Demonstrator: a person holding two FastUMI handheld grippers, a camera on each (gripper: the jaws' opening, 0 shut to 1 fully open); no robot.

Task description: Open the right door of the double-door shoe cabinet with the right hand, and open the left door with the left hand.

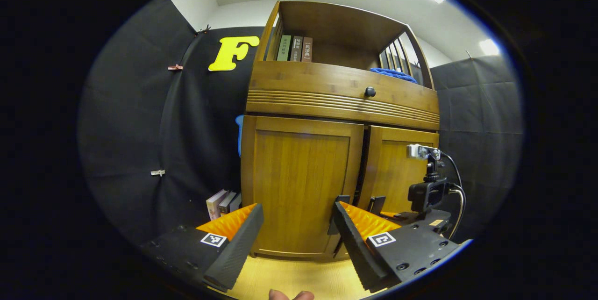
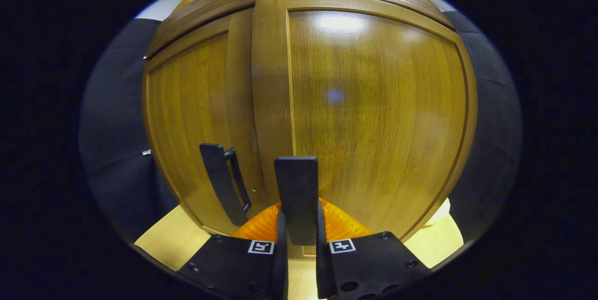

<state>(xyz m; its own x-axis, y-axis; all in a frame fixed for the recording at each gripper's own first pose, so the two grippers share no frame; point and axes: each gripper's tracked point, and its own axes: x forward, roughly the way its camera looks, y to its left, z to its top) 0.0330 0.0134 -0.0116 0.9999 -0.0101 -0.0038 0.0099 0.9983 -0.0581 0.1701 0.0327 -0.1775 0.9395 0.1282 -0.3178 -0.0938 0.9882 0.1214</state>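
Note:
The wooden shoe cabinet (image 1: 343,103) stands ahead in the left gripper view, its left door (image 1: 299,183) flat and a dark gap between it and the right door (image 1: 397,174). My left gripper (image 1: 296,227) is open, a short way in front of the left door, holding nothing. The left door's black handle (image 1: 342,200) peeks out behind one finger. In the right gripper view, my right gripper (image 2: 299,225) is shut on the right door's upright black handle (image 2: 295,188). The right door (image 2: 373,103) looms close, and the left door's handle (image 2: 223,183) hangs free beside it. The right gripper (image 1: 427,197) sits low at the right door.
Above the doors runs a drawer with a black knob (image 1: 370,91). The open shelf on top holds books (image 1: 295,48) and a blue cloth (image 1: 393,74). More books (image 1: 223,203) lean on the floor left of the cabinet. Pale wooden floor (image 1: 299,276) lies in front.

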